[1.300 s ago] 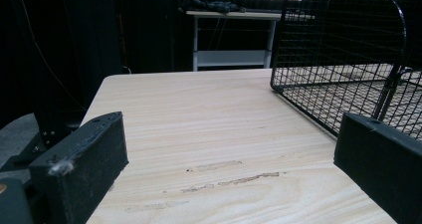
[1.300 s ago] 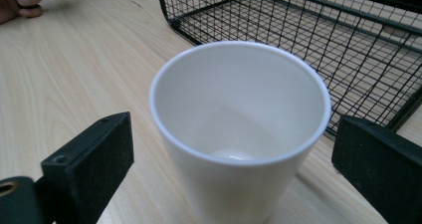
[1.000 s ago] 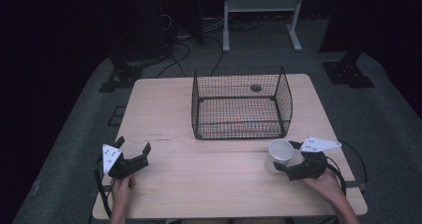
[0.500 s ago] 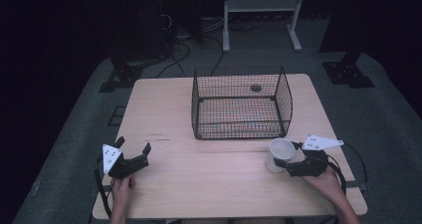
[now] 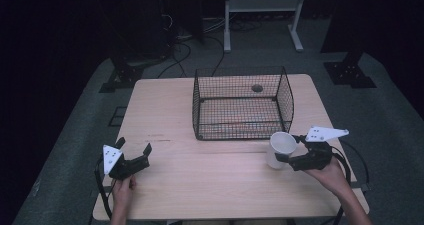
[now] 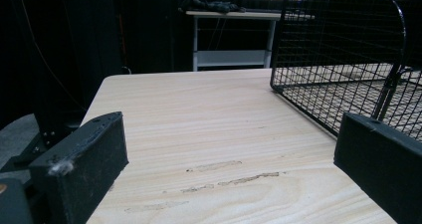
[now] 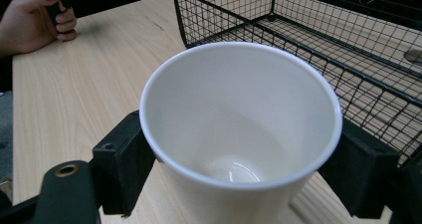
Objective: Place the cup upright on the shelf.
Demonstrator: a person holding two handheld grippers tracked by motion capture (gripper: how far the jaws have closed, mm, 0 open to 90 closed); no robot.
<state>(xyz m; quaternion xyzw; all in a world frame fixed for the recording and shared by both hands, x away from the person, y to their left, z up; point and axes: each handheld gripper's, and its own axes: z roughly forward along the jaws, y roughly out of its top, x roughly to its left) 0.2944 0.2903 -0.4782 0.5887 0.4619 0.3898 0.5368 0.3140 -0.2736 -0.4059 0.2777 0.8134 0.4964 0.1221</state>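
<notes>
Wooden table (image 5: 215, 180): empty white cup (image 5: 281, 149) beside wire basket (image 5: 242, 105)

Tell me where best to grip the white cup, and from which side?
Grip the white cup across its outer wall just below the rim, from its right side. It stands upright and tapers downward, so the right claw, shut on it there, probably won't slip.

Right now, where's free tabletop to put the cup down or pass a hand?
Widest bare patch: the table between the left gripper and the cup, in front of the wire basket. The strip left of the basket, out to the table's left edge, is bare too. Tight spot: the right gripper holds the cup close to the basket's front right corner.
</notes>
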